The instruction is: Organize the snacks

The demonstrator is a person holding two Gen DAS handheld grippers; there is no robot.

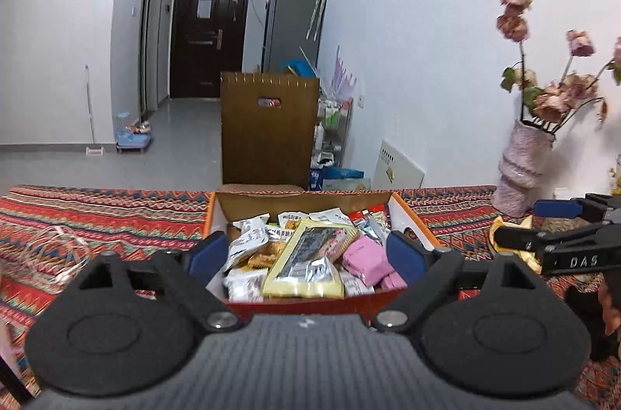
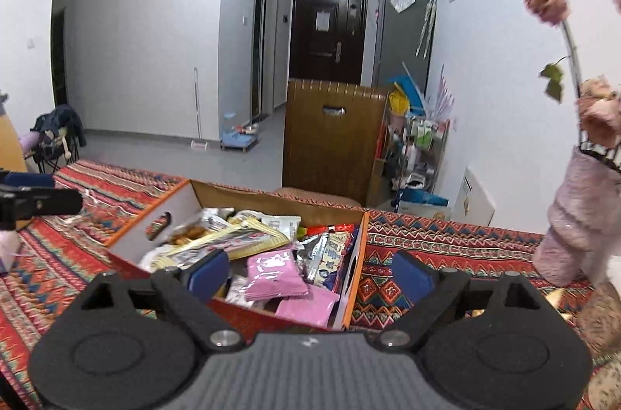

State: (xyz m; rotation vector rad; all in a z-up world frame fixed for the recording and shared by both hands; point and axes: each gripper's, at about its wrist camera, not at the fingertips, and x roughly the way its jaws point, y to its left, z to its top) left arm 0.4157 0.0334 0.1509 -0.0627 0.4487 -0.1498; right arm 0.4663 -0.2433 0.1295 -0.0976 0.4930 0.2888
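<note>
Both grippers, left (image 1: 306, 252) and right (image 2: 310, 272), gape empty above the patterned cloth (image 1: 116, 216). The snacks (image 1: 299, 254) fill an open box (image 2: 351, 278) on it. A pink vase (image 1: 524, 161) stands right, something gold, perhaps a wrapper (image 1: 512, 227), beside it. Beyond: brown cabinet (image 1: 268, 122), dark door (image 1: 209, 33).

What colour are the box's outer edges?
Orange, on the box; clearest in the right wrist view.
</note>
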